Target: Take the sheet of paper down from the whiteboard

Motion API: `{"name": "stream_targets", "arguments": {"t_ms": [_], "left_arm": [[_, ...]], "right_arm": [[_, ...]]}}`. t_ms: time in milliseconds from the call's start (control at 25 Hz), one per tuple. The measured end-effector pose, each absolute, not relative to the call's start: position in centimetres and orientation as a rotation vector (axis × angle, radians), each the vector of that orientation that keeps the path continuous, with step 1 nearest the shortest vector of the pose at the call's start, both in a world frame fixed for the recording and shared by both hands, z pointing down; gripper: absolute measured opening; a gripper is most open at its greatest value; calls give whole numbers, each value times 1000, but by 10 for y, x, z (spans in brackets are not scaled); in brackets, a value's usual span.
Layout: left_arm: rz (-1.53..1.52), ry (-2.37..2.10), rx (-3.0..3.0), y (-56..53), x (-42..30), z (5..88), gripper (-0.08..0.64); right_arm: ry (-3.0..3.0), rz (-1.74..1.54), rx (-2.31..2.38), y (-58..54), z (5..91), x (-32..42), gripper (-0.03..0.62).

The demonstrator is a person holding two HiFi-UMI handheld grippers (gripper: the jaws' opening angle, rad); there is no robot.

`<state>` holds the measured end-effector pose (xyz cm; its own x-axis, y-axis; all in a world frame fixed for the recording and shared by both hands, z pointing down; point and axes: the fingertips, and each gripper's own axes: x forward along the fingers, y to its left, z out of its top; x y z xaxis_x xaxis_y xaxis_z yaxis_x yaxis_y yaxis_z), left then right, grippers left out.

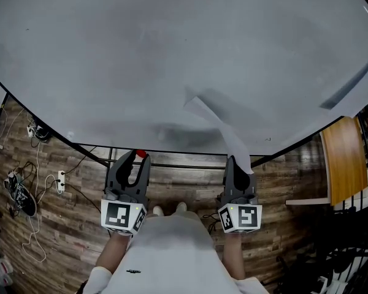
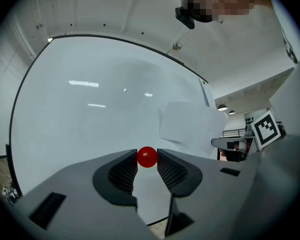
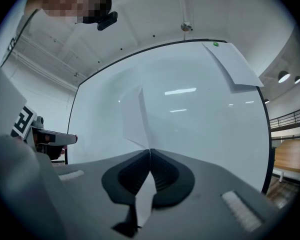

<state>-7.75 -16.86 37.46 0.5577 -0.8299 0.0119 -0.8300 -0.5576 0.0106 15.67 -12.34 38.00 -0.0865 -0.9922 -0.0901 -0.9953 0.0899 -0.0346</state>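
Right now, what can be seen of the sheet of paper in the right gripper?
The sheet of paper is plain white and thin, with no marks visible. The right gripper is shut on its near edge, with the jaws pinched together on it. From there the sheet runs away toward the whiteboard, bent along a fold, and casts a soft shadow on the board. Whether its far corner touches the board cannot be told.

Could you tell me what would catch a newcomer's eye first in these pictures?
The small red ball clamped at the tips of the left hand-held gripper stands out most against the big pale whiteboard. Next comes the white sheet of paper, pinched by the shut right hand-held gripper in front of the board. A second sheet hangs under a green dot near the board's right edge.
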Motion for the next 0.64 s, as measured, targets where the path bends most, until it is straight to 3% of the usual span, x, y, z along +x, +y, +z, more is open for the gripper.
{"name": "stream_targets", "arguments": {"t_ms": [640], "left_arm": [[9, -1481, 2756, -166, -80, 375, 126]], "right_arm": [[2252, 60, -2054, -124, 378, 156, 9]]}}
